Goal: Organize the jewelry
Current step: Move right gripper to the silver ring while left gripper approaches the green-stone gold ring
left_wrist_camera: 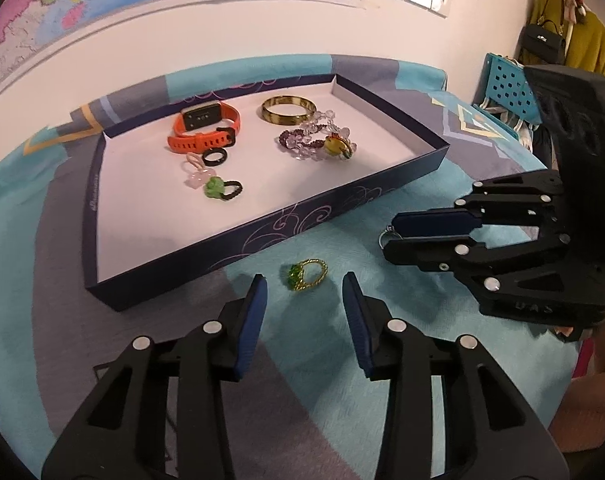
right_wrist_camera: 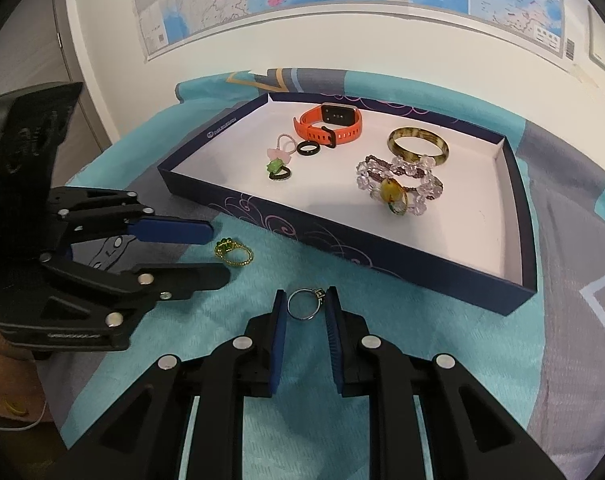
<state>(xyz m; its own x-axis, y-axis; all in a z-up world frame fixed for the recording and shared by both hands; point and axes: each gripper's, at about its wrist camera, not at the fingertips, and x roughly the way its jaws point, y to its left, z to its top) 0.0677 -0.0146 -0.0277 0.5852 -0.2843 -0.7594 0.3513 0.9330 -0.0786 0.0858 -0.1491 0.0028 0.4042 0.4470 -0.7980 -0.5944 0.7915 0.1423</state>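
Jewelry lies partly in a big dark blue tray (right_wrist_camera: 518, 216) with a white floor, set on a counter under a blue and grey cloth (left_wrist_camera: 342, 380). Inside the tray are an orange watch (right_wrist_camera: 329, 122), a brown bangle (right_wrist_camera: 418, 145), a clear bead bracelet (right_wrist_camera: 398, 188) and 3 small rings near the watch. On the cloth, in front of the tray, lie 2 more rings. The left hand-held gripper (left_wrist_camera: 304, 312) is open, with the gold ring with a green stone (left_wrist_camera: 307, 275) just ahead of its tips and not touched. The right hand-held gripper (right_wrist_camera: 304, 312) has its blue pads (right_wrist_camera: 279, 332) close on both sides of the silver ring (right_wrist_camera: 305, 304), which stands on the cloth between them; I cannot tell if they squeeze it.
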